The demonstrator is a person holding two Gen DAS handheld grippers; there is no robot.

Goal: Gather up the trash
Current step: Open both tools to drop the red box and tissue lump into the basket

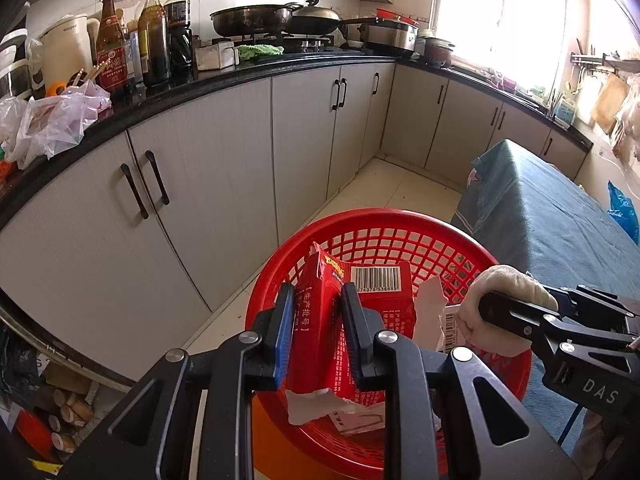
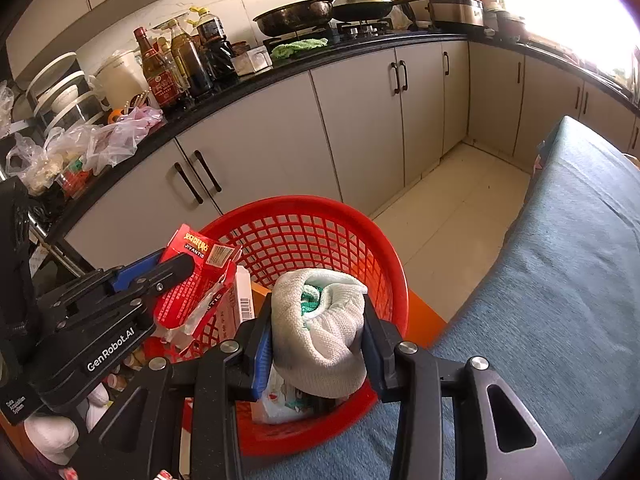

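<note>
A: Kitchen, then. What is the surface like around the red basket?

B: Pale floor tiles run beyond the basket toward the corner. Left of it, grey cupboard doors with dark handles sit under a black table. Right of the basket, touching its rim, lies a surface covered with a blue-green cloth.

A: And on the table?

B: Far behind the basket stand dark sauce bottles, a cream kettle, two woks on a hob and a green rag. Crumpled plastic bags lie at the near left end. A bright window washes out the far right corner.

A: The grippers?

B: The left gripper is clamped on a torn red carton, which hangs over the basket's near side; a barcode shows on its back. The right gripper is clamped on a rolled white cloth with green inside, held over the basket's right rim.

A: Anything inside the basket?

B: Paper scraps and a printed wrapper lie at the bottom. An orange surface shows just under the basket.
</note>
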